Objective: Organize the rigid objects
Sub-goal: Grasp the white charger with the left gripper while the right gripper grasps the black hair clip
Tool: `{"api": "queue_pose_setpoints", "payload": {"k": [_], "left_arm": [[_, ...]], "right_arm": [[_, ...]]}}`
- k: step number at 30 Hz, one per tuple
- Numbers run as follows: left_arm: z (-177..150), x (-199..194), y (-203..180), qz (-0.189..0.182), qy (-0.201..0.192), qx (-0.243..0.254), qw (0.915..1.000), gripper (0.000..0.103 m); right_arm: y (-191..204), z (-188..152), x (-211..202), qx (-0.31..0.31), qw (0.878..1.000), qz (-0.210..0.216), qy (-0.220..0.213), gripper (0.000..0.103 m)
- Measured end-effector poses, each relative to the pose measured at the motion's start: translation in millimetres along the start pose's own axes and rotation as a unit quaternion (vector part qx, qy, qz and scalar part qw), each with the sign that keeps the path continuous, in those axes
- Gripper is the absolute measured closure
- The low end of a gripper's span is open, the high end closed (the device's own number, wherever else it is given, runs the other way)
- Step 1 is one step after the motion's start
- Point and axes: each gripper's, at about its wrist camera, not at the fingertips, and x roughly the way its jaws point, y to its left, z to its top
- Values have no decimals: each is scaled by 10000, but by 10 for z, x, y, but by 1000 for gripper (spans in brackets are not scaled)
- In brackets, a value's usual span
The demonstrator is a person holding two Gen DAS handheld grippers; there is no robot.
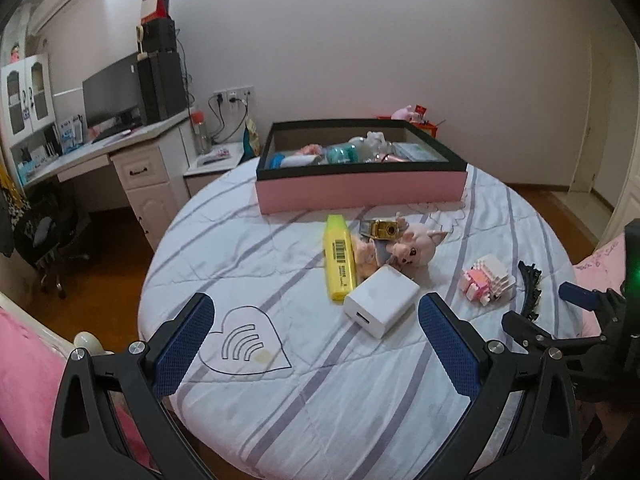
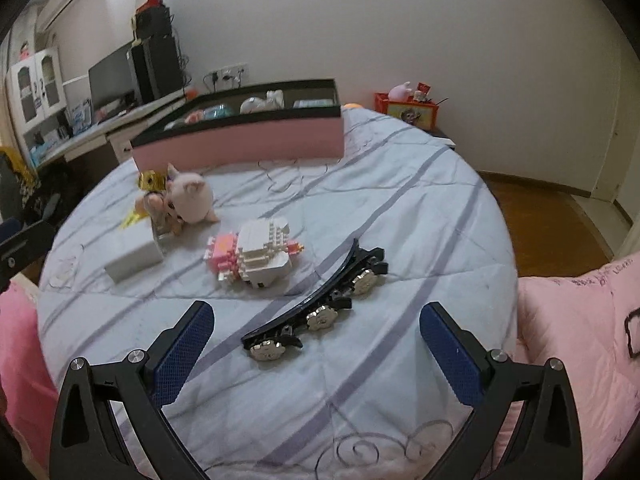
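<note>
On the round bed a white charger block [image 1: 380, 303] lies just ahead of my open, empty left gripper [image 1: 316, 312]. Beyond it lie a yellow highlighter [image 1: 340, 262], a gold object [image 1: 380, 229] and a pink doll [image 1: 416, 246]. A pink-and-white brick model [image 1: 486, 282] [image 2: 256, 254] and a black hair clip [image 2: 320, 308] with silver flowers lie to the right. My right gripper [image 2: 316, 320] is open and empty, just short of the clip. A pink box [image 1: 360, 190] [image 2: 240, 144] with a black rim holds several items at the far side.
The bed's quilt [image 1: 300, 380] is pale blue with stripes. A pink blanket [image 2: 580, 320] lies at the right edge. A white desk [image 1: 100, 156] with a monitor stands left. A red box [image 2: 406, 110] stands behind the bed. Wooden floor [image 2: 552, 216] surrounds the bed.
</note>
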Motion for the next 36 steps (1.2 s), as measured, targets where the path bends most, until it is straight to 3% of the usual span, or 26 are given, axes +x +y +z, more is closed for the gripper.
{"api": "queue_pose_setpoints", "payload": {"k": [1, 5, 9, 18, 23, 26, 31, 36], "left_arm": [[-4, 21, -4, -25, 29, -18, 10000, 0], [-16, 124, -32, -105, 142, -97, 9998, 0], [-22, 277, -125, -302, 315, -137, 9990, 0], [-18, 700, -288, -122, 617, 78, 9980, 2], [5, 820, -341, -562, 824, 117, 9949, 26], [9, 825, -408, -642, 792, 275, 9944, 42], [-27, 737, -322, -831, 740, 91, 9938, 42], [-124, 559, -198, -710, 633, 48, 9955, 42]], "right_arm": [[-20, 2, 27, -24, 9999, -104, -8, 2], [-157, 34, 34, -8, 9999, -162, -39, 45], [-304, 94, 59, 49, 10000, 9, -57, 63], [-426, 135, 153, 179, 9996, 187, -126, 65], [-444, 191, 210, 240, 9994, 204, -146, 63], [-456, 228, 250, 263, 9993, 215, -143, 59], [-459, 276, 299, 215, 9994, 228, -122, 59], [-460, 297, 283, 185, 9987, 463, -139, 75]]}}
